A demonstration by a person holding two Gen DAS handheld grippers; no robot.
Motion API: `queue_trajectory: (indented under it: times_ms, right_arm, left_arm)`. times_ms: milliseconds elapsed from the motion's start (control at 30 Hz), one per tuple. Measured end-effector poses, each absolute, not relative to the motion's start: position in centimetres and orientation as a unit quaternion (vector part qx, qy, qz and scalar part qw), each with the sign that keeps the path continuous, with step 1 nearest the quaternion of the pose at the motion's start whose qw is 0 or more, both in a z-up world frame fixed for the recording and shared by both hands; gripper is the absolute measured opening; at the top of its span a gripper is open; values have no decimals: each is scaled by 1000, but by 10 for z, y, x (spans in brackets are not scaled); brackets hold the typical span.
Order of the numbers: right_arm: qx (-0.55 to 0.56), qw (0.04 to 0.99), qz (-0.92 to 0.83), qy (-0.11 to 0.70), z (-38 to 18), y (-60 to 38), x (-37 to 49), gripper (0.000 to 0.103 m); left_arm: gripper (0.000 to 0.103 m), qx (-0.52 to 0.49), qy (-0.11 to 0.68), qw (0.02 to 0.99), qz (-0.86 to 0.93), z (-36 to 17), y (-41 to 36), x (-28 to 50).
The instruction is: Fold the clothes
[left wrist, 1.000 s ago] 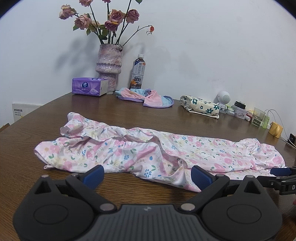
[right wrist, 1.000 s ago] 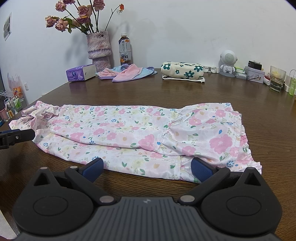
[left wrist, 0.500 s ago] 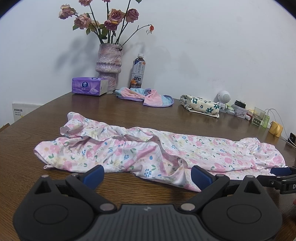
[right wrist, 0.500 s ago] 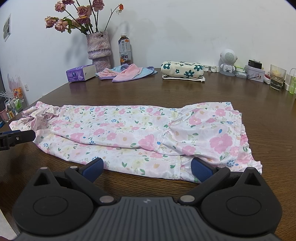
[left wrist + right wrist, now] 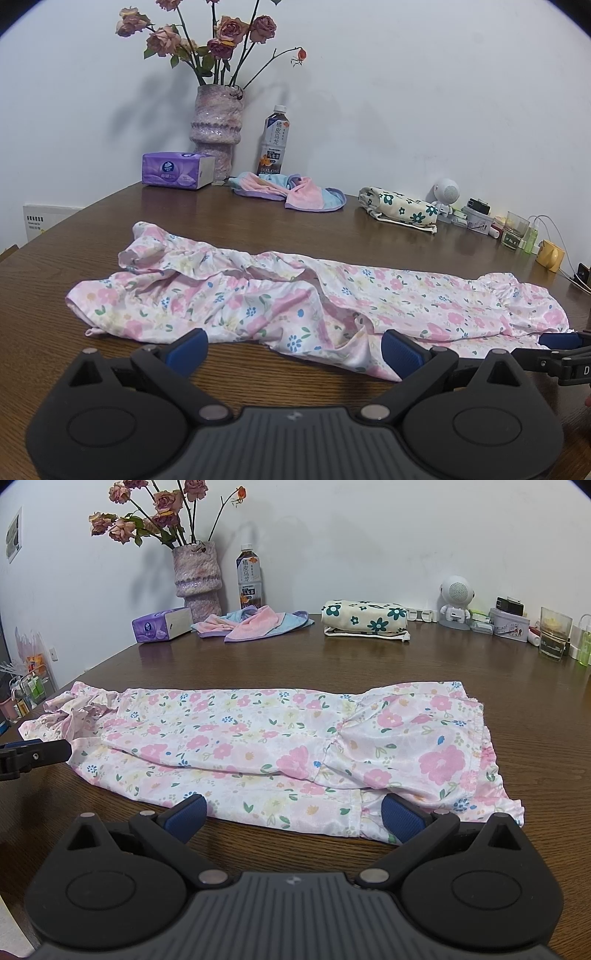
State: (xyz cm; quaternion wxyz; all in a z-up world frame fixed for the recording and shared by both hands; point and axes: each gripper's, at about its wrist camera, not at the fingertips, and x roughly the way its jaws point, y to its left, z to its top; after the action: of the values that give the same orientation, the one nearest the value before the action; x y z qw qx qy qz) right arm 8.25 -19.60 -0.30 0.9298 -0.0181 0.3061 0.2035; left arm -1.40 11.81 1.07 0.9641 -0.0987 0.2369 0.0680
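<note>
The dark brown wooden counter (image 5: 406, 664) carries everything in view. Across its middle lies the pink-and-white floral satin garment (image 5: 280, 738), stretched out long and flat, with its smoother gathered end on one side and a rumpled, ruffled end on the other; this garment serves as the landmark for the rest.

At the garment's near edge, the left tongs (image 5: 293, 349) stand with their blue-padded fingers spread wide apart, straddling a folded-up flap of the fabric and gripping nothing. The right tongs (image 5: 293, 814) stand likewise wide apart at the near hem by the gathered end, their blue pads just over the cloth edge, nothing clamped between them.

Behind the garment, against the white wall, stands a pink-and-purple textured vase of dried roses (image 5: 217, 129). Just beside it, also behind the garment, are a purple tissue pack (image 5: 177, 170) and a clear plastic tea bottle with a white cap (image 5: 274, 142). In front of the bottle lies a crumpled pink, blue and purple cloth (image 5: 295, 188). Behind the garment's gathered end sits a cream fabric roll with dark green flowers (image 5: 364, 618), and beyond it a small white round-headed robot figure (image 5: 455, 602).
</note>
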Motion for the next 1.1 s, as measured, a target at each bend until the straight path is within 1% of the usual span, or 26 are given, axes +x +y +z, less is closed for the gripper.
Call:
queue_trajectory:
  times_ms: [800,900,1100]
  right_arm:
    - [-14,929,205,306,-2,-197,83,103]
    - [-12,930,206,305,-2,-198,82,103]
    - [-7,930,207,305,-2,-199,83,103]
  left_arm:
    - [100,-100,243,963,59,17,121,-13]
    - [100,-95,221,967,85,28,132,-20]
    - [100,-135,200,957,164,38,181,-35]
